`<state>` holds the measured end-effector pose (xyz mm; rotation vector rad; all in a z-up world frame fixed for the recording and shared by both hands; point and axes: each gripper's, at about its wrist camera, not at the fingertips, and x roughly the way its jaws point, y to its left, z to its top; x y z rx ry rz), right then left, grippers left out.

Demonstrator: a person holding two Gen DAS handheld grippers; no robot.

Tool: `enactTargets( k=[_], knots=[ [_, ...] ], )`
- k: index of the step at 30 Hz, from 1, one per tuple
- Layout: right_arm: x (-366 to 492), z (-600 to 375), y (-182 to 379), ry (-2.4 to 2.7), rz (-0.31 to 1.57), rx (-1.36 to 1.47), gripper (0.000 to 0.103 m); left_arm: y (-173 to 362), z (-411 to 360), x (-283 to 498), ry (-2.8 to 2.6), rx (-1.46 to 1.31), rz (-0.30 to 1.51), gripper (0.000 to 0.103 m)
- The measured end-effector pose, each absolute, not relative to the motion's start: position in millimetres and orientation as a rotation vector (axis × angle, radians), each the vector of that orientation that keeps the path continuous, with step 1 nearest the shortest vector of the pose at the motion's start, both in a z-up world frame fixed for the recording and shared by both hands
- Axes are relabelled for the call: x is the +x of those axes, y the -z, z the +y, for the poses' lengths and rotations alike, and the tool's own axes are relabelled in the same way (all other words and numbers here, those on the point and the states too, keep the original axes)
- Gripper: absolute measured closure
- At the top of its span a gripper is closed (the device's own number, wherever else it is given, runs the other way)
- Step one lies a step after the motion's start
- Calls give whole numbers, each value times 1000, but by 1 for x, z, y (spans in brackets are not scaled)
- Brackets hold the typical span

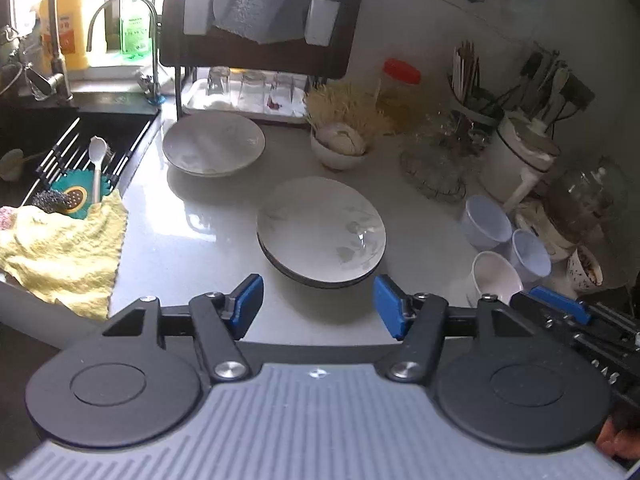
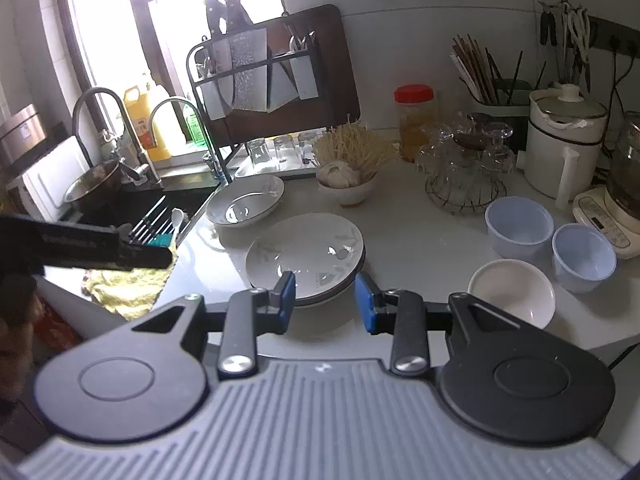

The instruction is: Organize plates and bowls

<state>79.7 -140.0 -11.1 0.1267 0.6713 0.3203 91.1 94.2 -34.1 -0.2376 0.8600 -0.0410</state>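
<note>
Two stacked plates (image 1: pixel 322 232) sit mid-table (image 1: pixel 208 232), a third plate (image 1: pixel 213 144) beside the sink (image 1: pixel 60 136); three small bowls (image 2: pixel 516 224) cluster right; bare table lies between; both hand-held grippers, left (image 1: pixel 318 306) and right (image 2: pixel 325 300), hover released, empty.

Before me, a stack of white floral ceramic plates (image 1: pixel 322 232) sits mid-counter; a wide white ceramic bowl (image 1: pixel 213 145) behind-left, three small round cups (image 2: pixel 548 256) right.

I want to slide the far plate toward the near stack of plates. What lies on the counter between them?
Nothing: in both wrist views only bare white counter separates the far plate from the stacked plates.
</note>
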Motion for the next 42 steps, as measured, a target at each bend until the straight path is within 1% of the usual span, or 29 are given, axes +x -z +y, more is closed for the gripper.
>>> enactTargets(
  k=[9,17,29,30,31,33,35,42],
  knots=[
    [115,-130,16,-282,693,186,67,38,128,139,70,-166,849,36],
    [159,-101,27,-253,712,226,67,52,172,191,66,-177,854,36],
    [238,-49,50,-336,837,246,67,88,242,247,2,-227,862,36],
    [245,-43,51,-340,843,248,63,90,249,252,-3,-236,862,36],
    [250,-39,53,-342,844,251,47,93,255,256,-7,-245,863,36],
    [262,-29,54,-355,835,272,31,99,267,268,-17,-265,874,36],
    [274,-17,56,-369,847,278,33,103,280,279,-18,-286,875,36],
    [317,17,68,-367,885,277,33,124,310,318,-19,-270,881,36]
  ],
)
